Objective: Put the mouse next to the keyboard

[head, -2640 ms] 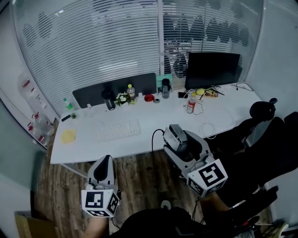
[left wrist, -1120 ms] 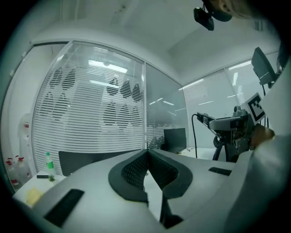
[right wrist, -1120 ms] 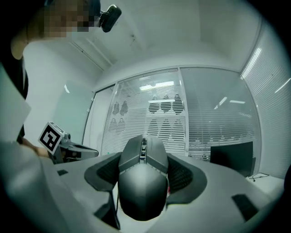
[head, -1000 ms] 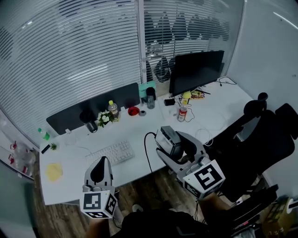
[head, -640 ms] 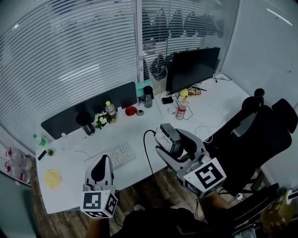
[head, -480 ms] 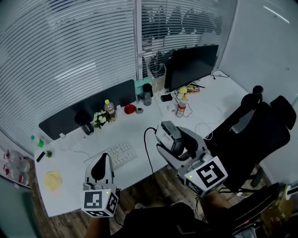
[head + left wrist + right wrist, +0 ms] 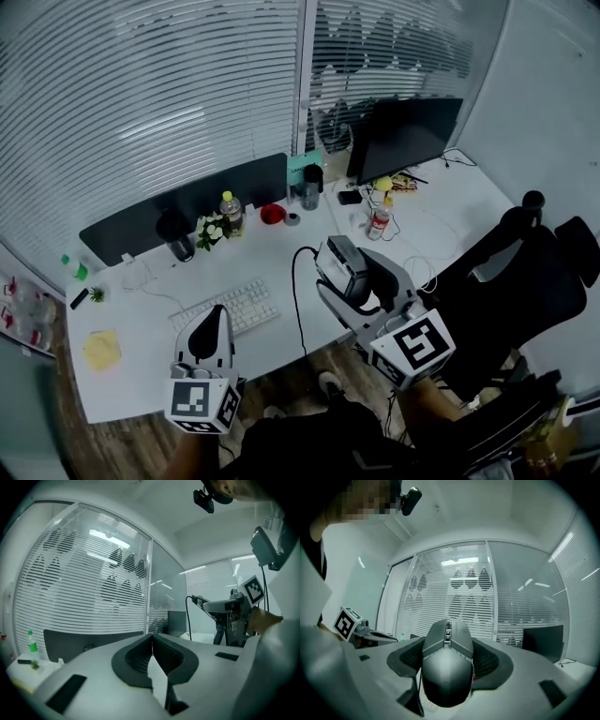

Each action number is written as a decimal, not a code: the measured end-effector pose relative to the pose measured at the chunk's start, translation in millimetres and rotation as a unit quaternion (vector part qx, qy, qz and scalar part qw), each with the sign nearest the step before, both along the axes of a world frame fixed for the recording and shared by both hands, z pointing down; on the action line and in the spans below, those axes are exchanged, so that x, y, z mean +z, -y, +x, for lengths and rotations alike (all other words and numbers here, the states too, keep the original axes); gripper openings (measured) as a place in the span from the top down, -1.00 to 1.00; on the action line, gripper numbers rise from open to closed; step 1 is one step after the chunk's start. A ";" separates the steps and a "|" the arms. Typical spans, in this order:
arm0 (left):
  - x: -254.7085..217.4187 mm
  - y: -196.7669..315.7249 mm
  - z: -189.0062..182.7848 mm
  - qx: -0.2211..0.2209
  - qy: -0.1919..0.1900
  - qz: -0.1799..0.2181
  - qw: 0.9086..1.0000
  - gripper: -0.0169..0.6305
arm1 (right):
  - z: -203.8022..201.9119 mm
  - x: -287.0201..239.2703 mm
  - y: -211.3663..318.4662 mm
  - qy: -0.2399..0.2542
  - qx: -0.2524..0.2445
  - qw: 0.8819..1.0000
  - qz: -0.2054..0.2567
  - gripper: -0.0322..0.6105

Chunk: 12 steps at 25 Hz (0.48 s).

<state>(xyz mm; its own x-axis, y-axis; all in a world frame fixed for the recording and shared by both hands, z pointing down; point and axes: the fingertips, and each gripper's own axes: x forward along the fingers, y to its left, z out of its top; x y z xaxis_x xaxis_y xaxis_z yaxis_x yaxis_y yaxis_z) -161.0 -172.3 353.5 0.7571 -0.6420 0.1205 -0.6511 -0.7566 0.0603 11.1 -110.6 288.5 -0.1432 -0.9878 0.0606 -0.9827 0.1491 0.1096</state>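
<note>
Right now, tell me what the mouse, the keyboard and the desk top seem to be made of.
The mouse: dark grey moulded plastic, satin; soft highlights and panel seams show.
The keyboard: probably white plastic, matte; rows of separate keys, too small for more.
The desk top: smooth white board, likely laminate; flat, even colour.

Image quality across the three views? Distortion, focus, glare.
Head view: heavy fisheye, blinds bow; desk evenly lit, keyboard sharp. Left gripper view: dark vignetted corners, lamp reflections on the glass. Right gripper view: mouse close and slightly soft, same vignette.
</note>
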 end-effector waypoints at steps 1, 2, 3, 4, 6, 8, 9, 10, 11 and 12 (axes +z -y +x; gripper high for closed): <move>1.6 2.0 2.3 -0.007 0.002 -0.002 1.000 0.86 | 3.6 1.9 6.3 0.001 -0.007 1.000 -0.001 -0.02; 3.3 3.0 4.7 -0.015 0.004 -0.004 1.000 0.86 | 7.7 4.5 12.0 0.000 -0.013 1.000 -0.002 -0.02; 4.8 3.3 7.4 -0.023 0.006 -0.003 1.000 0.86 | 12.4 7.7 17.4 -0.001 -0.018 1.000 -0.004 -0.02; 5.8 3.3 10.3 -0.030 0.009 -0.002 0.999 0.86 | 17.7 11.3 22.9 -0.001 -0.023 1.000 -0.006 -0.02; 6.2 4.3 15.1 -0.048 0.013 0.001 0.999 0.86 | 28.1 19.4 35.7 0.002 -0.034 0.999 -0.012 -0.02; 8.1 5.9 19.5 -0.068 0.009 -0.004 0.998 0.86 | 36.0 28.6 50.4 0.004 -0.047 0.999 -0.020 -0.02; 11.2 6.0 22.9 -0.075 0.007 -0.009 0.997 0.86 | 39.6 33.9 57.9 0.005 -0.054 0.998 -0.024 -0.02; 15.3 5.8 27.0 -0.081 0.008 -0.014 0.997 0.86 | 43.3 39.9 65.0 0.006 -0.059 0.998 -0.030 -0.02; 19.6 5.9 30.9 -0.087 0.011 -0.018 0.996 0.86 | 47.2 46.4 71.8 0.008 -0.062 0.997 -0.038 -0.02; 23.6 6.6 34.0 -0.095 0.015 -0.021 0.995 0.86 | 51.0 53.1 78.3 0.010 -0.066 0.997 -0.045 -0.02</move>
